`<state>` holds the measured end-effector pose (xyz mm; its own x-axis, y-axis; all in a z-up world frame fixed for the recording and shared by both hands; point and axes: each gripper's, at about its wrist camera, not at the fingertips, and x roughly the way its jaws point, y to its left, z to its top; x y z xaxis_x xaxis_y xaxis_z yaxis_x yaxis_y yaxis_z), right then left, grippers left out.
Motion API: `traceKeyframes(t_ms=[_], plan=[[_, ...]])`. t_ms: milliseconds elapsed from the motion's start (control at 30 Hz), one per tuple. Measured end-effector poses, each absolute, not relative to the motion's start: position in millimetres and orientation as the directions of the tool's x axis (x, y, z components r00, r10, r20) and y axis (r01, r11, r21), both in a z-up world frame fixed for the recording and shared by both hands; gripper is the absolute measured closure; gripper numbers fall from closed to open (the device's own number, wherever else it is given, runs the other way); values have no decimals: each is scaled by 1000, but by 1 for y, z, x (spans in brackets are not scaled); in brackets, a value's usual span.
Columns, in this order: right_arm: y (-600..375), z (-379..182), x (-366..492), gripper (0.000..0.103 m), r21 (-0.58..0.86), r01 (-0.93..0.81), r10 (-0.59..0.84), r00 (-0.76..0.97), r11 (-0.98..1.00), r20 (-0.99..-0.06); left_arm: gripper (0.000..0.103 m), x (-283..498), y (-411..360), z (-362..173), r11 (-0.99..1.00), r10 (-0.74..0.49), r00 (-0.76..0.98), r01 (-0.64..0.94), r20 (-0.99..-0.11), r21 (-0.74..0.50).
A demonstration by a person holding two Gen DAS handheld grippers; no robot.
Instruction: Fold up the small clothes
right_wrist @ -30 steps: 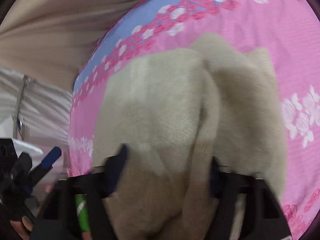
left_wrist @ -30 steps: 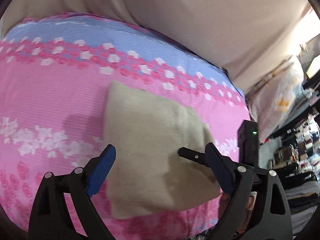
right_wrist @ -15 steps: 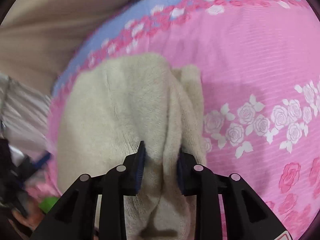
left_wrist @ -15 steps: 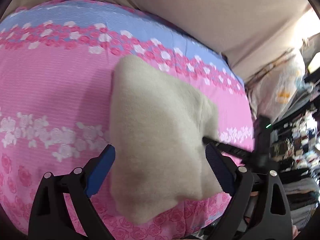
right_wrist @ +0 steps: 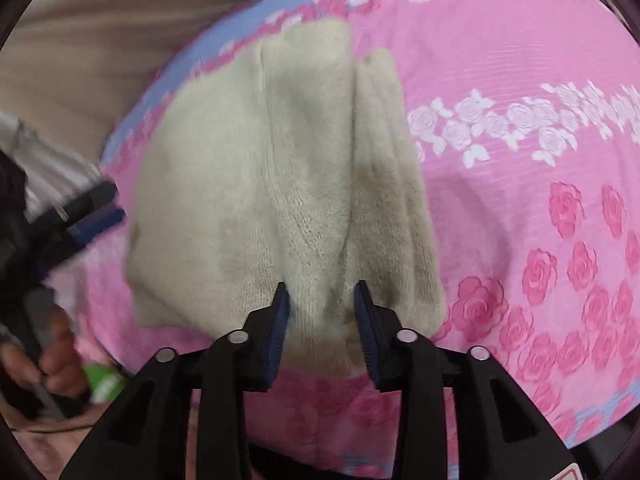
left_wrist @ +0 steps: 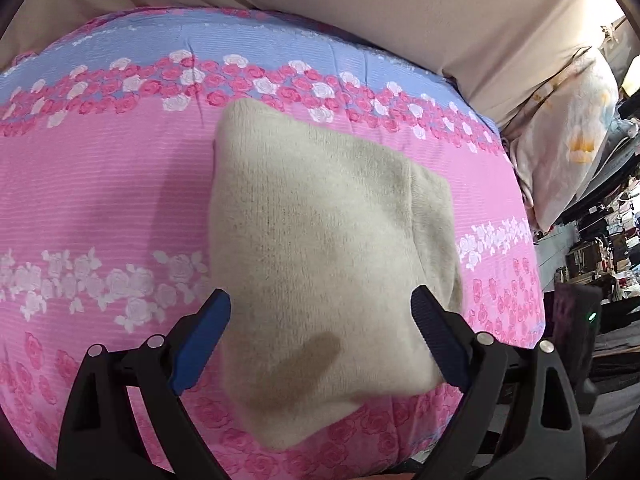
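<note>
A folded beige knit garment (left_wrist: 320, 248) lies on a pink rose-patterned bedsheet (left_wrist: 100, 208). My left gripper (left_wrist: 320, 336) is open wide and empty, its blue-padded jaws hovering above the garment's near part. In the right wrist view the same garment (right_wrist: 256, 184) shows a raised fold running down its middle. My right gripper (right_wrist: 322, 320) has its jaws narrowly apart on either side of that fold at the garment's near edge; whether the pads press the cloth is unclear. The left gripper (right_wrist: 86, 216) also shows at the left edge there.
A beige headboard or wall (left_wrist: 360, 12) rises behind the bed. A floral pillow (left_wrist: 568, 148) and cluttered shelves (left_wrist: 604, 240) stand off the bed's right side. The bed's near edge (right_wrist: 360, 432) runs just below the garment.
My right gripper's jaws closed in from wide to narrow around the garment's fold and pulled it toward the near edge. My left gripper stayed open; the right gripper left its view.
</note>
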<state>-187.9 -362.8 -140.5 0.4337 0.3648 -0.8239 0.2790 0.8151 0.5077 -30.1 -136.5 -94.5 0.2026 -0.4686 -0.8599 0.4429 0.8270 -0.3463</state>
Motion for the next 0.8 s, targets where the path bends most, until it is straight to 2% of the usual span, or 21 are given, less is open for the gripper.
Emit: traceKeyframes(t_ms=[33, 67, 100, 233, 300, 333, 367, 400, 433, 467, 500, 567, 633, 733, 800], plan=[[-366, -134, -190, 36, 528, 269, 380, 450, 806, -808, 14, -32, -126, -92, 807, -495, 187, 462, -848, -369], [-368, -130, -190, 34, 556, 248, 410, 457, 793, -789, 14, -35, -118, -91, 773, -524, 151, 497, -838, -394], [-369, -130, -187, 34, 578, 231, 439, 453, 782, -776, 14, -38, -112, -92, 740, -537, 113, 540, -836, -402], [-355, -153, -168, 34, 616, 201, 523, 371, 762, -768, 14, -80, -99, -113, 609, -405, 71, 764, -911, -211], [-342, -159, -164, 35, 593, 192, 515, 335, 782, -789, 14, -95, -99, -126, 575, -377, 76, 801, -923, -169], [-338, -163, -161, 58, 585, 175, 515, 324, 792, -794, 14, -101, -103, -134, 572, -377, 88, 805, -922, -157], [-336, -163, -157, 75, 583, 172, 516, 316, 794, -796, 15, -103, -105, -137, 575, -394, 95, 801, -914, -164], [-337, -159, -154, 84, 583, 168, 515, 322, 795, -794, 32, -102, -107, -141, 579, -427, 101, 794, -899, -186], [-340, -148, -153, 86, 582, 158, 506, 349, 798, -789, 57, -97, -111, -146, 595, -448, 97, 774, -889, -215], [-345, -131, -153, 87, 583, 150, 495, 388, 798, -777, 67, -92, -113, -151, 626, -432, 106, 750, -895, -214], [-352, -119, -155, 88, 592, 147, 493, 416, 793, -764, 72, -86, -109, -153, 654, -431, 108, 721, -896, -228], [-365, -99, -160, 90, 581, 147, 468, 453, 801, -759, 74, -81, -97, -153, 679, -465, 97, 677, -880, -284], [-372, -103, -164, 93, 537, 157, 427, 440, 829, -790, 77, -91, -94, -152, 668, -443, 102, 700, -891, -252], [-379, -161, -164, 95, 445, 217, 367, 323, 869, -872, 77, -103, -93, -164, 658, -405, 70, 715, -912, -237], [-385, -179, -168, 94, 489, 265, 398, 331, 831, -856, 76, -103, -83, -183, 683, -386, 26, 680, -922, -266]])
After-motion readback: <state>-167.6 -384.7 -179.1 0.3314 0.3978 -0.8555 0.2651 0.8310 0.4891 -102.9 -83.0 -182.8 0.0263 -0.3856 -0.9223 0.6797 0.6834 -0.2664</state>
